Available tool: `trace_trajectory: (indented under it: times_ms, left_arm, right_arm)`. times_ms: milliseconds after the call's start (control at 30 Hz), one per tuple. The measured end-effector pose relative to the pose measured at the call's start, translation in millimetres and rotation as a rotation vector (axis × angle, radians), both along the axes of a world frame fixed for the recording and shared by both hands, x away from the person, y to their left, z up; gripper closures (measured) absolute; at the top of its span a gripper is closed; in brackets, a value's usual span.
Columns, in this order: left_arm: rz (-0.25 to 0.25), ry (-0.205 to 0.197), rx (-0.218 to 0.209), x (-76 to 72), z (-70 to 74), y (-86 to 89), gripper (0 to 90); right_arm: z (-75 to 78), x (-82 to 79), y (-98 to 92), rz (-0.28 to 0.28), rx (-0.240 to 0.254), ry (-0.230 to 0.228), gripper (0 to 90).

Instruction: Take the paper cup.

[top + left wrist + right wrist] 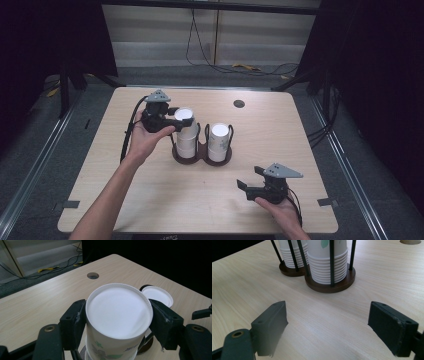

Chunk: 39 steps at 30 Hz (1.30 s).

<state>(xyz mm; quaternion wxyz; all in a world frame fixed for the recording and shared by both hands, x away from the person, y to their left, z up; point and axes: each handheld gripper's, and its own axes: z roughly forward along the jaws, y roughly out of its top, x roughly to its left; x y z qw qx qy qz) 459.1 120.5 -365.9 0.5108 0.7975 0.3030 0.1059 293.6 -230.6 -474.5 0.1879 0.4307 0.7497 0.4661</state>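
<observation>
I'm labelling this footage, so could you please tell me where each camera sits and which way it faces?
High view: above the person's side, looking forward and down on the table; both forearms, left gripper and right gripper show.
Left gripper view: rides the left gripper, looking over the paper cup clamped between its jaws.
Right gripper view: rides the right gripper low over the table, facing the cup holder between open jaws.
All three share the stacked cups in the holder.

Wooden table (150, 200), grey floor (350, 150), cables (250, 67)

Inverted white paper cup (117, 315) — topping left stack.
</observation>
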Motion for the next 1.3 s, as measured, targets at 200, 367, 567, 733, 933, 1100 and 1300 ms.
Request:
trace_trajectory:
  times_ms: [200,367,567,733,933,1100,1300]
  left_arm:
    - [0.016,-0.026,-0.001,-2.7,5.6,5.6,33.7]
    - [0.013,-0.034,-0.016,-3.9,9.2,8.8,33.8]
    - [-0.008,-0.058,-0.030,-9.0,13.0,14.2,33.8]
    - [-0.040,-0.049,-0.116,-14.6,16.1,19.5,33.7]
    - [-0.051,-0.066,-0.137,-24.1,21.1,23.3,33.7]
    - [-0.084,-0.076,-0.146,-33.6,22.1,23.4,33.7]
    - [-0.097,-0.070,-0.184,-45.0,18.2,22.5,33.7]
  right_arm:
    - [-0.1,0.1,0.6,-0.001,-0.001,0.000,15.6]
    - [0.0,-0.2,0.7,-0.002,-0.002,0.001,15.6]
    - [0.3,-0.7,0.6,0.003,0.000,-0.001,16.0]
    - [-0.1,-0.4,1.3,0.003,0.000,0.001,15.9]
    - [-0.1,-0.4,1.3,0.001,0.002,0.000,15.9]
    - [0.1,-0.6,1.5,0.005,0.001,0.000,16.0]
    - [0.7,-1.4,1.5,-0.001,0.003,-0.004,16.0]
